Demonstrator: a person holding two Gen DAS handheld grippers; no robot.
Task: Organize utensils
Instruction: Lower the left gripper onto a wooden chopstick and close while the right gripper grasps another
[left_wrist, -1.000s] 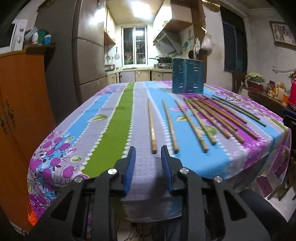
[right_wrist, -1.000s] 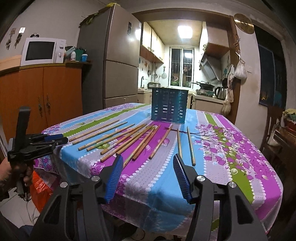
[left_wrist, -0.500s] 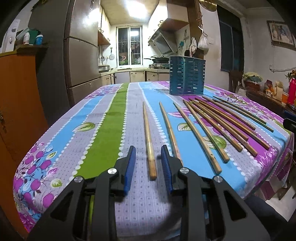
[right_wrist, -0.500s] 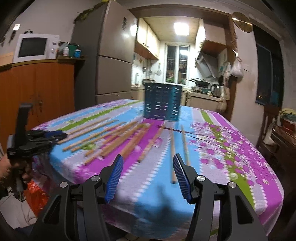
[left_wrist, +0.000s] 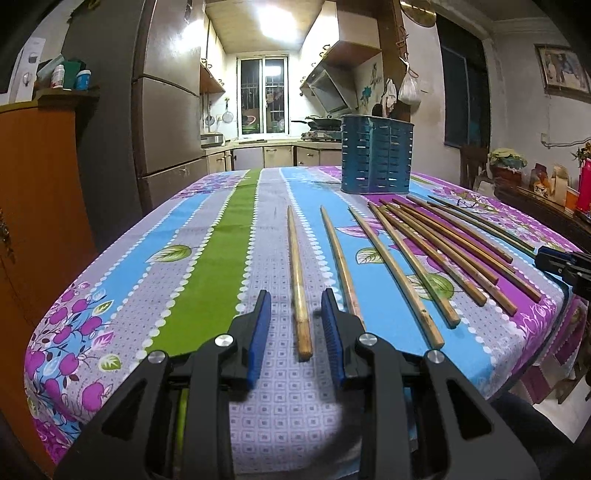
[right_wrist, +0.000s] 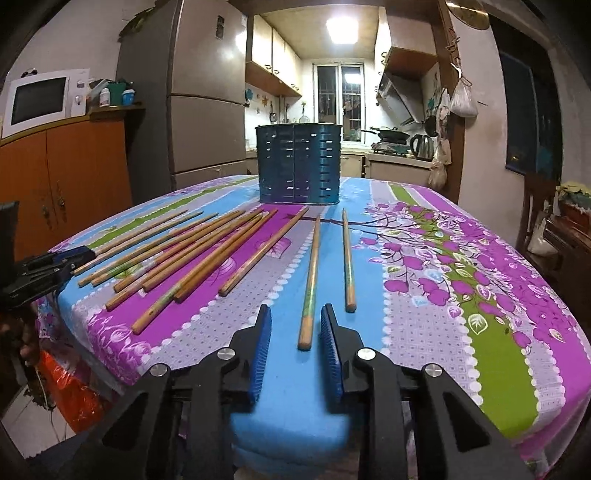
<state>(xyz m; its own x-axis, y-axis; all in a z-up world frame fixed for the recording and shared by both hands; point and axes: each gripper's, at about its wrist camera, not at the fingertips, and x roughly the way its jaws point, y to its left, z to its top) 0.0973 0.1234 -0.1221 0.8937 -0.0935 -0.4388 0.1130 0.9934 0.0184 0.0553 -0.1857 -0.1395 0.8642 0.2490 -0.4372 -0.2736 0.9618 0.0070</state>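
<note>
Two claws at the near edge of the worktop (left_wrist: 207, 258), each lined up on one chopstick. Left claw (left_wrist: 295, 332): jaws narrowly parted, blue pads either side of the thick end of the leftmost chopstick (left_wrist: 297, 280), not pressing on it; the stick lies flat on the cloth. Right claw (right_wrist: 295, 343): jaws have just been closing and now stand narrowly parted, the butt end of a green-marked chopstick (right_wrist: 309, 284) just ahead between the pads, no contact visible. Nothing held by either.

A second lone chopstick (right_wrist: 348, 258) lies just to the right of that one, nearly parallel. Left of both in the right wrist view, a loose fan of chopsticks (right_wrist: 192, 258) spreads across the striped floral tablecloth (right_wrist: 461, 280), some touching or overlapping. Tip of the left claw shows at the left border there, a hand (right_wrist: 22, 332) gripping below.

Further back, a blue slotted utensil holder (right_wrist: 299, 166) stands upright on the worktop, beyond the sticks' narrow ends. Whether anything is inside cannot be told. Behind: fridge (right_wrist: 199, 92), microwave (right_wrist: 37, 99), kitchen window (right_wrist: 340, 99).
</note>
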